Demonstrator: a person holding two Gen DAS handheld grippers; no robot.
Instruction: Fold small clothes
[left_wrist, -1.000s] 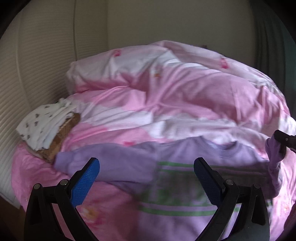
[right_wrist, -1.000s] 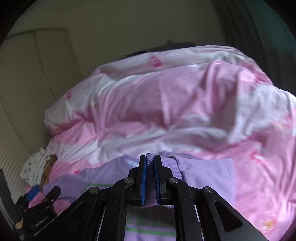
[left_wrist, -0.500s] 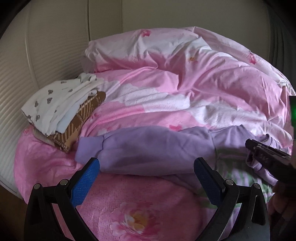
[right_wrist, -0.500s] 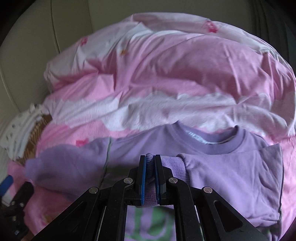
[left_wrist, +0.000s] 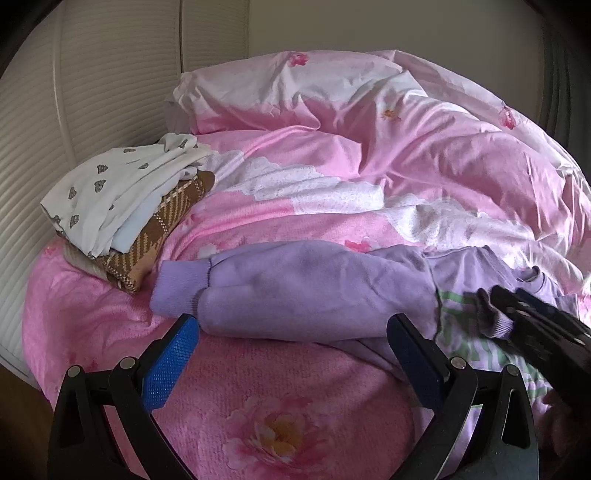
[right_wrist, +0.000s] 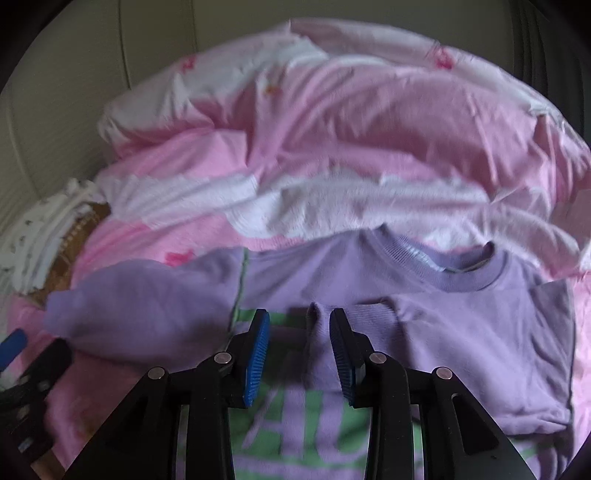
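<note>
A small lilac long-sleeved sweatshirt with green stripes and lettering (right_wrist: 436, 332) lies flat, front up, on the pink floral bed. One sleeve is folded across the chest, its ribbed cuff (right_wrist: 320, 332) bunched there; the other sleeve (left_wrist: 295, 288) stretches straight out sideways.

- The right claw (right_wrist: 300, 343) is opening, and the sweatshirt's ribbed cuff (right_wrist: 320, 332) stands between its blue pads, against the right one.
- The purple sweatshirt (right_wrist: 461, 332) lies on the pink floral bedding (right_wrist: 369, 129); its right sleeve is folded across the chest.
- Far left sits a stack of folded clothes (right_wrist: 40, 243).
- The left claw (right_wrist: 22, 365) shows at the near left edge.
</note>
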